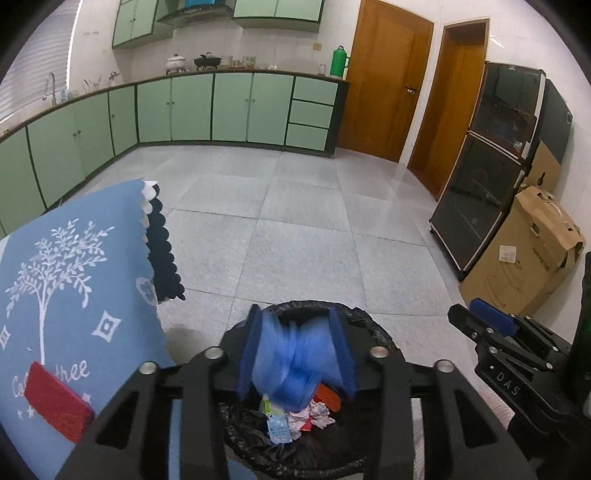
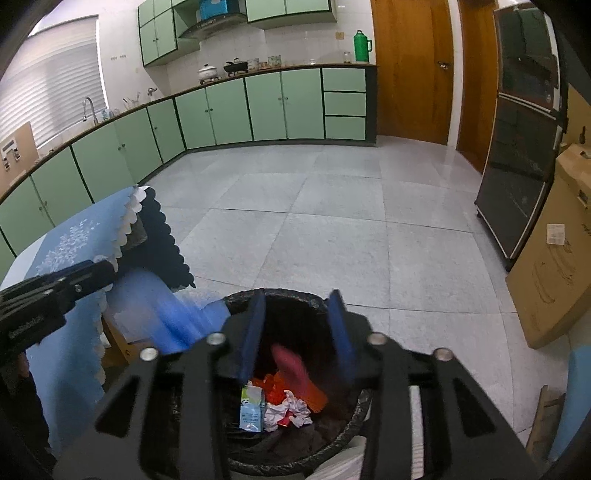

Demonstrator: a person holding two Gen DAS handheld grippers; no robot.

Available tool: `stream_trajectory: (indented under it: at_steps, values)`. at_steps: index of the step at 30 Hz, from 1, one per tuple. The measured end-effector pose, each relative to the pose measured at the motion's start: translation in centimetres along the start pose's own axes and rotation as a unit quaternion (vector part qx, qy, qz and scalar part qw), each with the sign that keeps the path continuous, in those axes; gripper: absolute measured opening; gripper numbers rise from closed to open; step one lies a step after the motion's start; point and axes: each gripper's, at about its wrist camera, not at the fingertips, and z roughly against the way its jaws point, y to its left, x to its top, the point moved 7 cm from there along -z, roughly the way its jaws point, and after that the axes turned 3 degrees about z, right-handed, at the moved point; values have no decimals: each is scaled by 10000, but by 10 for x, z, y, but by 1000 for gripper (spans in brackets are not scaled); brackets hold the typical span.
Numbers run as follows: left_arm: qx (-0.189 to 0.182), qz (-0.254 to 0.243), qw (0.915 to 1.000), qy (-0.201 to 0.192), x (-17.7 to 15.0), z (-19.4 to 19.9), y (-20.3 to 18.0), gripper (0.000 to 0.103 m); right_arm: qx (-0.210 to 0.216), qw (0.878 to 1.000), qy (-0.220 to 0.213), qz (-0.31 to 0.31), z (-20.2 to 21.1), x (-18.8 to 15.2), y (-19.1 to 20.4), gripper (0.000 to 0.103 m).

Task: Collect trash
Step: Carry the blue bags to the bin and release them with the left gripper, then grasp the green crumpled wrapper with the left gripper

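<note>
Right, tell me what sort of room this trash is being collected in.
Most likely a home kitchen. Green base cabinets run under a long counter, a sink tap stands by the window, and pots sit beneath a range hood. A lined trash bin stands on the tiled floor.

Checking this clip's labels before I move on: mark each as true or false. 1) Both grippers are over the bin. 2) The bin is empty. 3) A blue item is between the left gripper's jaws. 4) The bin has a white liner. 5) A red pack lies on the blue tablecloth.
1) True: the left gripper and right gripper both hang over the bin.
2) False: it holds crumpled paper, a small carton and red scraps.
3) True: a blurred blue item is between them.
4) False: the liner is black.
5) True: the red pack lies on the tablecloth.
</note>
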Motion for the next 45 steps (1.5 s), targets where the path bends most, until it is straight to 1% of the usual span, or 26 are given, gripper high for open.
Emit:
stream_trajectory:
  at_steps: [1, 2, 3, 4, 5, 6, 7, 8, 12, 15, 21, 25, 29, 34, 40, 45]
  values:
    - [12, 12, 10000, 10, 0, 1, 2, 44, -13, 10000, 2, -13, 1, 0, 0, 43]
    - [23, 37, 10000, 5, 0, 3, 3, 49, -38, 10000, -4, -36, 2, 0, -1, 54]
    - [43, 60, 10000, -23, 1, 6, 5, 51, -69, 10000, -22, -67, 4, 0, -1, 66]
    - [69, 67, 9999, -51, 2, 9, 7, 54, -84, 9999, -47, -89, 6, 1, 0, 72]
    - [117, 64, 9999, -101, 3, 14, 10, 55, -95, 9999, -63, -102, 7, 2, 0, 83]
    - [167, 67, 9997, -145, 4, 20, 13, 61, -97, 9999, -89, -108, 10, 3, 2, 89]
    - [220, 83, 9996, -174, 4, 26, 18, 66, -57, 9999, -120, -110, 12, 5, 4, 89]
    - [252, 98, 9994, -194, 4, 31, 21, 70, -7, 9998, -140, -112, 13, 6, 5, 90]
    - [408, 132, 9985, -351, 3, 62, 40, 76, 260, 9992, -252, -155, 27, 12, 23, 91]
    - [568, 168, 9972, -452, -2, 85, 57, 77, 524, 9981, -299, -119, 37, 16, 43, 91]
    - [993, 505, 9923, -533, -28, 134, 97, 78, 963, 9943, -404, 221, 59, 18, 96, 91]
    - [1217, 661, 9890, -520, -51, 162, 117, 78, 1199, 9908, -435, 454, 72, 11, 129, 91]
    - [1372, 846, 9857, -484, -74, 181, 135, 81, 1361, 9877, -386, 661, 81, 1, 153, 91]
    - [1480, 1017, 9827, -449, -98, 194, 148, 81, 1491, 9849, -295, 833, 88, -14, 175, 91]
    - [1542, 949, 9824, -467, -114, 200, 142, 80, 1530, 9827, -292, 1004, 95, -28, 186, 91]
    - [1557, 869, 9831, -403, -121, 189, 135, 72, 1530, 9821, -271, 1065, 96, -34, 188, 91]
